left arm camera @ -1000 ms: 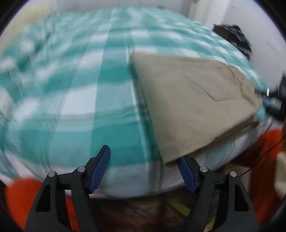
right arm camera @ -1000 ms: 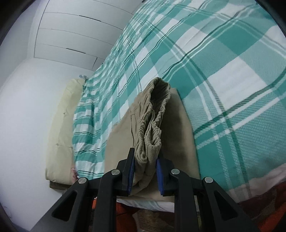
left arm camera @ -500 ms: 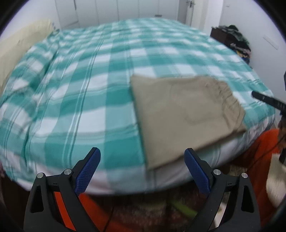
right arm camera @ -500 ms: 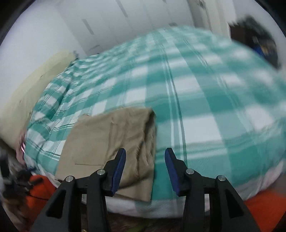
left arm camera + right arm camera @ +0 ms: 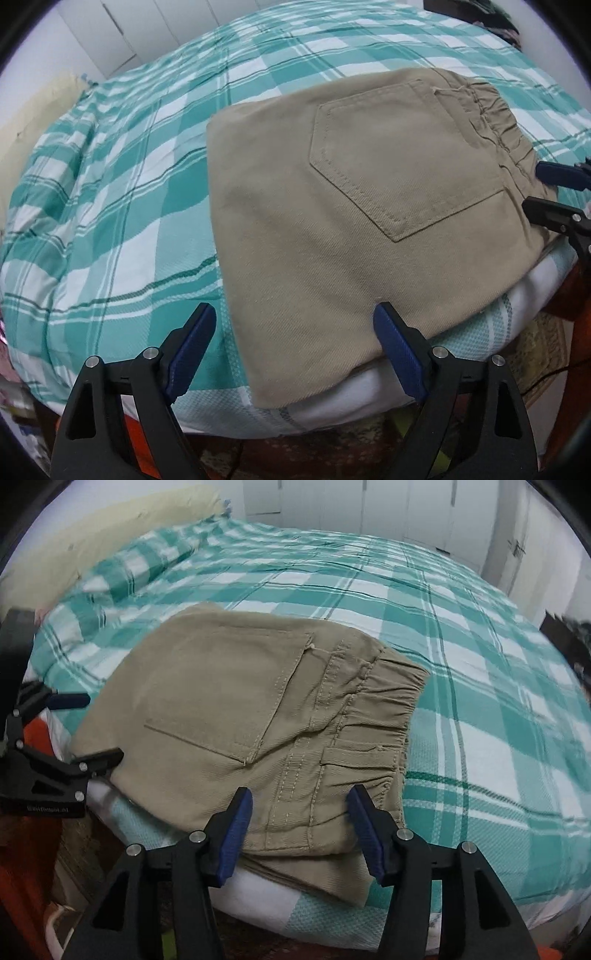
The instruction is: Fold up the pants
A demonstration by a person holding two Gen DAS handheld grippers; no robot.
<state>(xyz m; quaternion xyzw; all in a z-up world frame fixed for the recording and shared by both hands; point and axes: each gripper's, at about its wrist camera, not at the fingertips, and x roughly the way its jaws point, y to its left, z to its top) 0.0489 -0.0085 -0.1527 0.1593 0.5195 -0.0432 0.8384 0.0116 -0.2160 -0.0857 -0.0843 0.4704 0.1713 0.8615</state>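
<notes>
One pair of khaki pants [image 5: 332, 206] lies folded into a compact rectangle on the bed [image 5: 122, 206], at the near edge of the mattress, its lower hem overhanging slightly. We count one garment, one back pocket [image 5: 399, 158] facing up, one elastic waistband [image 5: 373, 716] and two grippers.

We judge the cloth to be a medium-weight twill: soft, limp, not fragile and not slippery. The stacked layers will sag and may slide apart if lifted by one corner. We would therefore take hold at the folded edges, pinching all layers together, one gripper at the waistband end and one at the opposite end.

In the left wrist view, the left gripper [image 5: 291, 350] has its jaws spread wide and grips nothing; the near pants corner lies between its fingers at 12 o'clock. In the right wrist view, the right gripper [image 5: 301, 834] is likewise spread, straddling the waistband corner at 12 o'clock without clamping it.
</notes>
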